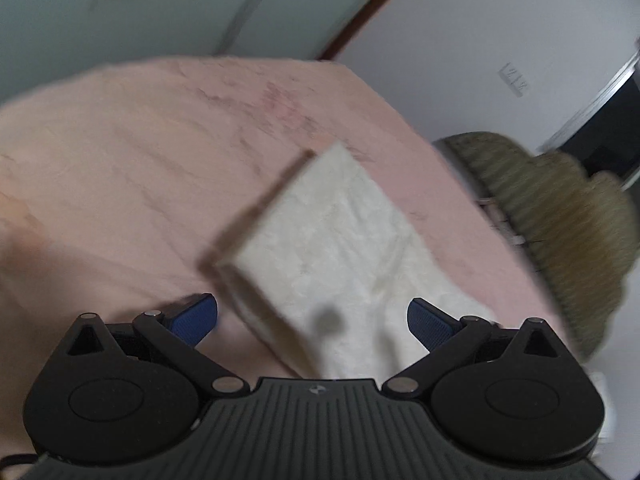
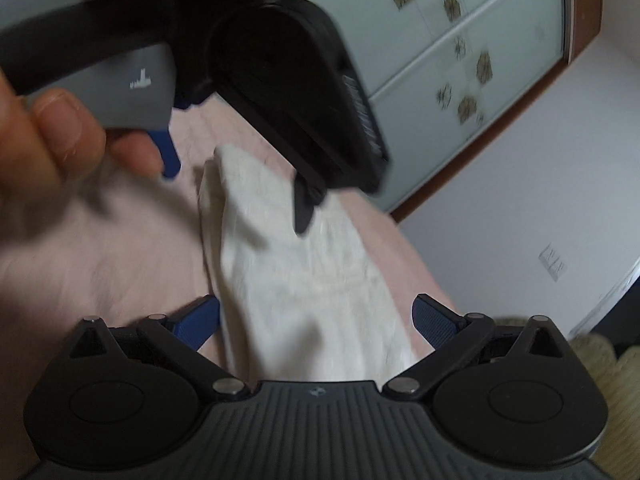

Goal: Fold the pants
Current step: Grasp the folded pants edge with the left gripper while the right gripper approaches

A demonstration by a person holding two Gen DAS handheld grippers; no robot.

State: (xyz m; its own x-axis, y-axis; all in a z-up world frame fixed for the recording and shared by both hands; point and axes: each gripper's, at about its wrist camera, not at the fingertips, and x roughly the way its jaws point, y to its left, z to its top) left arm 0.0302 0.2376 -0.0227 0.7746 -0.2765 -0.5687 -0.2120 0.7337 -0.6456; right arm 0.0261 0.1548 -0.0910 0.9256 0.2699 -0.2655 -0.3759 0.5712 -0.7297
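Pants [image 1: 340, 248]: cream-white, folded into a compact oblong packet lying flat on the bed [image 1: 140, 168], which wears a pink cover. In the left wrist view the packet runs from the near centre toward the far right; a small dark round mark shows on its near end.

Left tongs [image 1: 312, 320]: released, blue pads [image 1: 196, 318] spread wide to either side of the packet's near end, apart from the cloth. In the right wrist view the same tool [image 2: 304, 92] hangs over the packet's far end, held by a hand [image 2: 60, 132] at the left.

Right tongs [image 2: 316, 320]: released, pads wide apart, the packet's near end between them, no grip.

Containers: none clearly seen. An olive ribbed object [image 1: 560, 236] sits at the bed's right edge; its nature cannot be told.

Hard to make out: both views are motion-blurred; fold layers are indistinct. Wardrobe doors [image 2: 460, 40] with flower prints stand beyond.
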